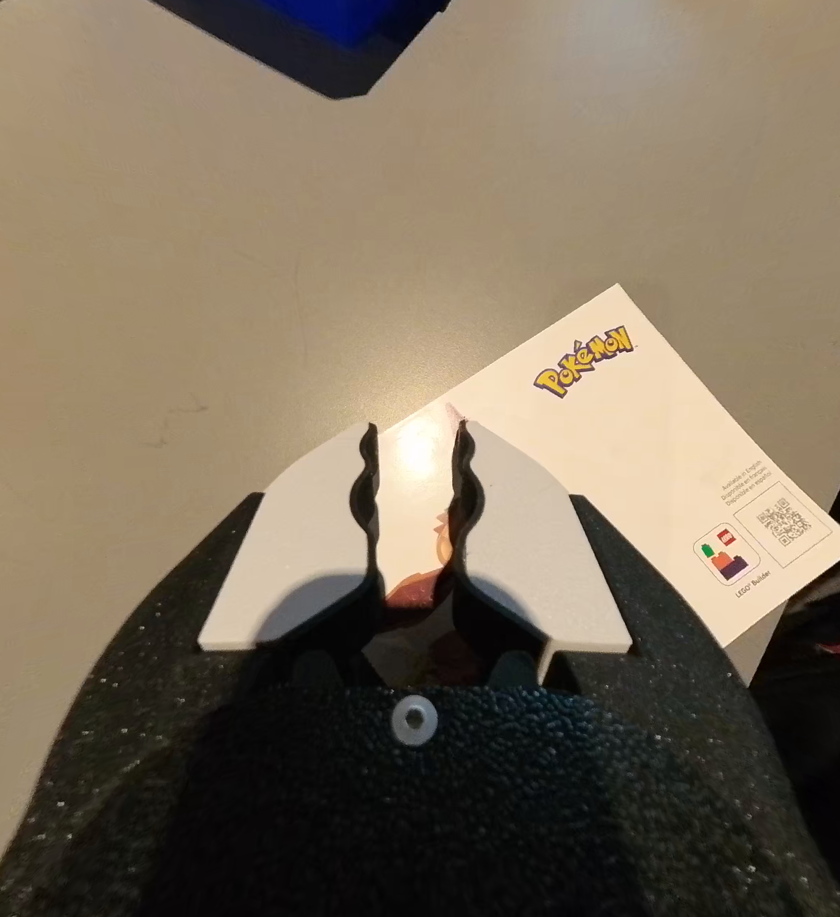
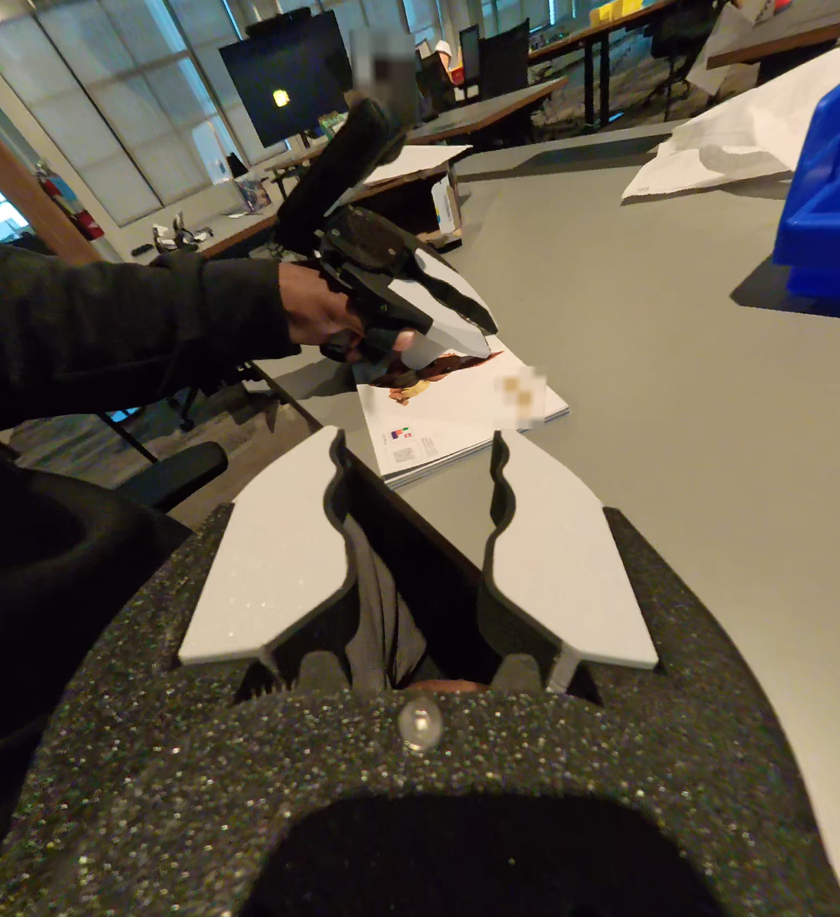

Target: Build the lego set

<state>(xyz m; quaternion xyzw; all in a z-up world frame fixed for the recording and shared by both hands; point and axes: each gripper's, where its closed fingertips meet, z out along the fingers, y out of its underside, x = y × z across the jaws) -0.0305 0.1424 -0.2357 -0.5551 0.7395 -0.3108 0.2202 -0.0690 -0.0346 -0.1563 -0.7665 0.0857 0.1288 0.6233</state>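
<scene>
Left wrist view: your left hand-held gripper (image 1: 415, 436), fingers parted, hovers over a white instruction booklet (image 1: 631, 456) lying flat on the grey desk (image 1: 209, 297).

Right wrist view: your right hand-held gripper (image 2: 418, 436), released, empty; booklet (image 2: 462, 422) at desk (image 2: 656, 397) edge; blue bin (image 2: 834, 208) far right.

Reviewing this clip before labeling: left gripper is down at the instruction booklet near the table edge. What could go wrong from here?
1. The instruction booklet lies at the table edge; a push from the left gripper might slide it off.
2. Its fingers stand open above the glossy cover, not clearly touching; closing flat could skid or crease pages rather than lift one.
3. The right gripper hangs open off the edge, too far to steady the booklet.
</scene>
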